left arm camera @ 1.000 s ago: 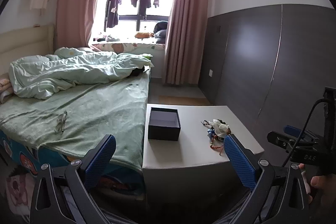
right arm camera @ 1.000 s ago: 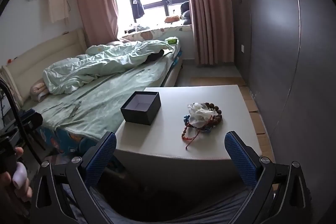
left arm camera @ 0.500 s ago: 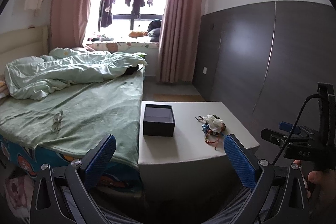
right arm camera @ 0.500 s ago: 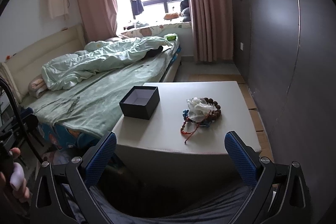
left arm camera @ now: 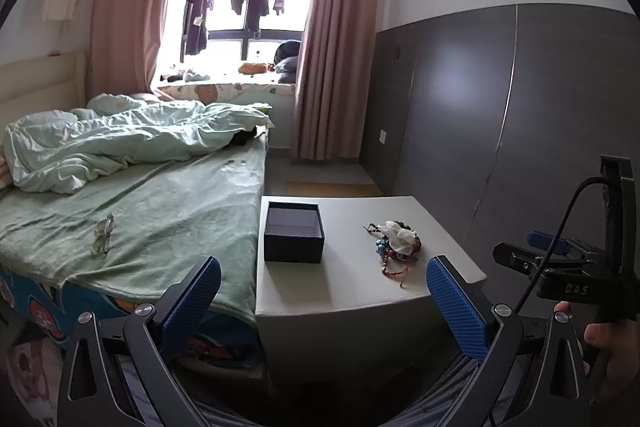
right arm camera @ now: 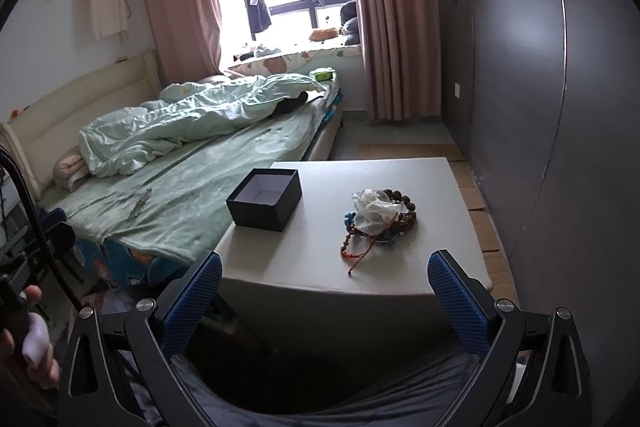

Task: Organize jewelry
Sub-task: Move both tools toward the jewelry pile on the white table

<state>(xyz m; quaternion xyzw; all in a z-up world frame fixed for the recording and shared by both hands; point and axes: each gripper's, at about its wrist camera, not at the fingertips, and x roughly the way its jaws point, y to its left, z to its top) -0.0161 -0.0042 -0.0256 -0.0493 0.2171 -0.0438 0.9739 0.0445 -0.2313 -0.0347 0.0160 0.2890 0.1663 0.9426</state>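
Note:
A heap of jewelry [left arm camera: 394, 243] lies on a low white table [left arm camera: 352, 291]: bead bracelets, a red cord and a white crumpled piece. It also shows in the right wrist view [right arm camera: 378, 217]. An open dark box [left arm camera: 294, 237] with a pale inside stands empty to its left, also in the right wrist view [right arm camera: 264, 199]. My left gripper [left arm camera: 324, 291] is open and empty, short of the table's near edge. My right gripper [right arm camera: 324, 287] is open and empty, in front of the table [right arm camera: 320, 267]. The right gripper also shows at the right of the left wrist view [left arm camera: 560, 263].
A bed [left arm camera: 160, 211] with a green sheet and rumpled duvet adjoins the table's left side; glasses [left arm camera: 102, 239] lie on it. A dark panelled wall [right arm camera: 540, 107] runs along the right. Pink curtains and a window stand at the back.
Both cameras have shifted slightly; the table and jewelry sit a little lower and farther in the left wrist view. Both grippers stay open and empty.

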